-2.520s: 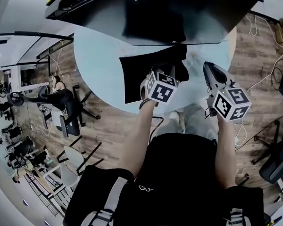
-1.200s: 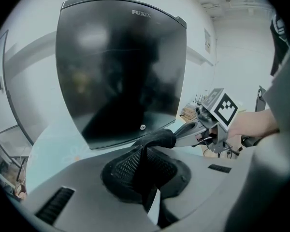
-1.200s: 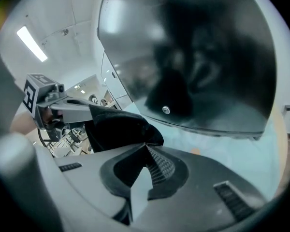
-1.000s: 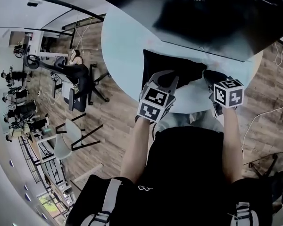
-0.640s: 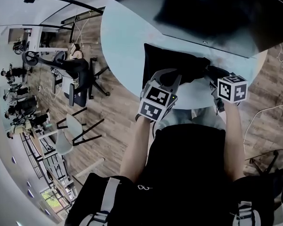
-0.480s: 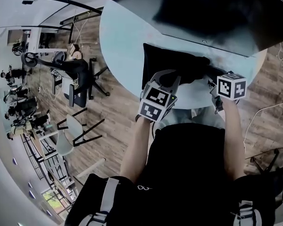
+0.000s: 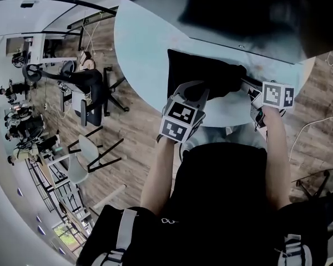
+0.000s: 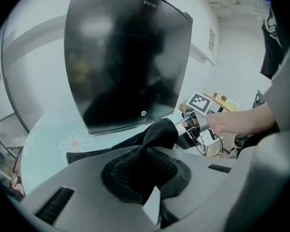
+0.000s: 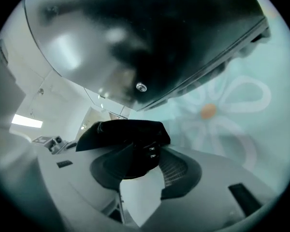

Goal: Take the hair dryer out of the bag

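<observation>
**Both grippers at the bag.** My left gripper [image 8: 152, 178] is clamped on a fold of the bag [image 8: 159, 132], pinning it to the bench [image 7: 144, 43]. My right gripper [image 9: 145, 167] has just been opening. Its jaws stand apart around the hair dryer [image 9: 152, 151], which apparently rests at the bag's mouth.

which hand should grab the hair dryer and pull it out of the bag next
Right, I'd say. The right gripper has just been opening its jaws, and the hair dryer sits between them at the mouth of the bag. The left gripper is shut on the bag, holding it.
</observation>
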A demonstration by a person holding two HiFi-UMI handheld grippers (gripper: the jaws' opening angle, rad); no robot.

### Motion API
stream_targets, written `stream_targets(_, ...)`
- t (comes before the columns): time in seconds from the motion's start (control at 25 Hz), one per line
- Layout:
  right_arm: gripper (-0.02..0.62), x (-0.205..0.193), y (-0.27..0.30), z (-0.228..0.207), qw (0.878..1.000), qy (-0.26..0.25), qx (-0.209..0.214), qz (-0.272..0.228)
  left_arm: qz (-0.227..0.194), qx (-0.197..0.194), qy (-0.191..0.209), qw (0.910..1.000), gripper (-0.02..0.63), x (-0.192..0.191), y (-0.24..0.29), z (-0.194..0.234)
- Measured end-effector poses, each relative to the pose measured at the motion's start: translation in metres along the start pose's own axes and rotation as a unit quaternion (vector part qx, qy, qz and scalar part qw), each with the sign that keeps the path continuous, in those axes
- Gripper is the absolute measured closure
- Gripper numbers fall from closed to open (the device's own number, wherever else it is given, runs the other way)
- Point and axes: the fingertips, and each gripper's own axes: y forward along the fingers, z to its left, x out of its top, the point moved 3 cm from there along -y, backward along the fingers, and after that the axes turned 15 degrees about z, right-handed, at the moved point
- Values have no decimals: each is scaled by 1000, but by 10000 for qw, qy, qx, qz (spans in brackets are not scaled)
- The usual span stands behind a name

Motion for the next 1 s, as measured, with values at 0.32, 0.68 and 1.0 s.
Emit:
stream_targets(0.32,482,8,5,-9,9933,1044,483,-119,-56,-50,84,9999,594,3,5,-3)
stream_targets(0.68,566,10,7,-7,9914,1180,554,-126,-33,-51,76,10000,515,0,11,-5)
stream_targets(1.0,569,8,5,-2,9952,902,386,2,-96,81,-495,9987,367,-40,0,20)
